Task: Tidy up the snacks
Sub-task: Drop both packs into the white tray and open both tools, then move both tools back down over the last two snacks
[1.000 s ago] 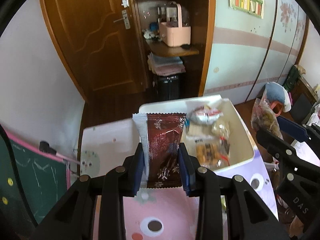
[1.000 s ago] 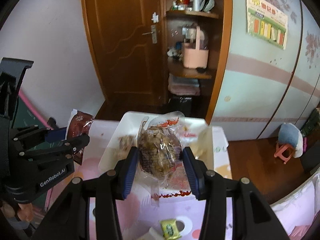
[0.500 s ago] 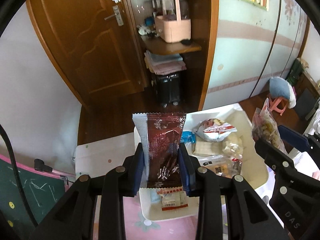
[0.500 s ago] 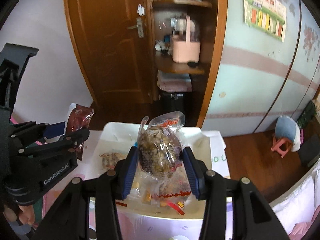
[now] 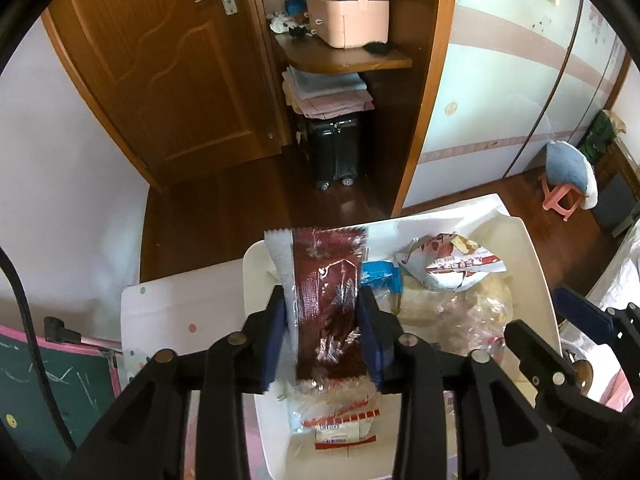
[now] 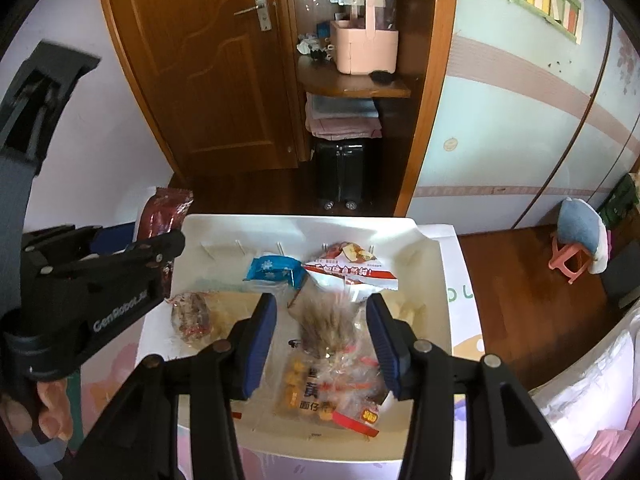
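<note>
A white bin (image 6: 304,220) holds several snack packets, among them a blue one (image 6: 274,270) and a red-and-white one (image 6: 352,268). My left gripper (image 5: 322,320) hangs over the bin's left end (image 5: 256,256). Its jaws are opening, but the pads still touch the upright dark red packet (image 5: 326,304) between them. In the right wrist view that gripper (image 6: 144,240) and its packet (image 6: 164,216) show at the left. My right gripper (image 6: 322,320) is open above the bin's middle. A clear bag of brown snack (image 6: 328,320) is motion-blurred between its fingers and narrower than the gap.
The bin stands on a pink-patterned table (image 5: 168,304) beside a green chalkboard (image 5: 40,392). Beyond the table are a wooden door (image 5: 168,60), a black suitcase (image 5: 340,156), a shelf with a pink basket (image 5: 348,20) and a pink stool (image 5: 560,196). A hand (image 6: 52,408) grips the left tool.
Both grippers have come forward and down over the bin. The clear bag, held firmly before, now drops blurred between the right fingers. The dark red packet stays between the left pads.
</note>
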